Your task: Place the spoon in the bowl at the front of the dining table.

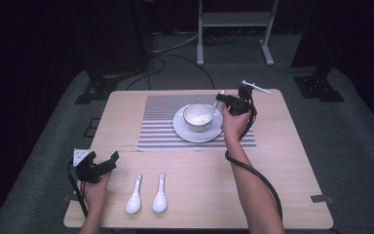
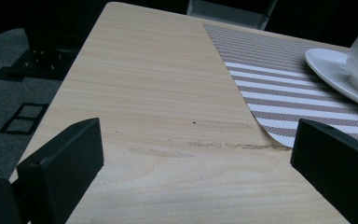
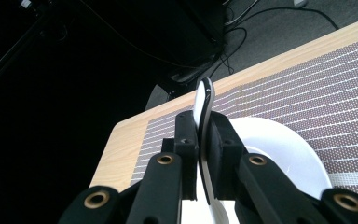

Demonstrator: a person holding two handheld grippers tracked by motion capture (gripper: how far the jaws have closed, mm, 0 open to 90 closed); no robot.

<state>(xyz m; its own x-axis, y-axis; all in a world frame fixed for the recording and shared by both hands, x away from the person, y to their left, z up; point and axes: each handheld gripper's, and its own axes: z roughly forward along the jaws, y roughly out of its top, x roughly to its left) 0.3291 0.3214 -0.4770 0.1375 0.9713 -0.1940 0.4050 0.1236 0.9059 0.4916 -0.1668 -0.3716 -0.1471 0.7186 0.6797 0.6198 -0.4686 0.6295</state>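
A white bowl (image 1: 198, 116) stands on a white plate (image 1: 181, 130) in the middle of a striped placemat (image 1: 160, 122). My right gripper (image 1: 222, 100) hovers at the bowl's right rim, shut on a white spoon (image 1: 217, 99). In the right gripper view the spoon (image 3: 204, 97) sticks up between the pressed jaws of the right gripper (image 3: 203, 127), above the plate (image 3: 284, 149). Two more white spoons (image 1: 134, 195) (image 1: 159, 193) lie side by side near the front edge. Left of them, my left gripper (image 1: 111, 162) stands open over bare wood, as does the left gripper (image 2: 198, 140) in its own view.
The placemat's near corner (image 2: 270, 135) curls up slightly off the wooden table (image 1: 199, 185). A white metal stand (image 1: 233, 29) and cables lie on the floor behind the table. The right gripper's cable (image 1: 253, 175) trails along the forearm.
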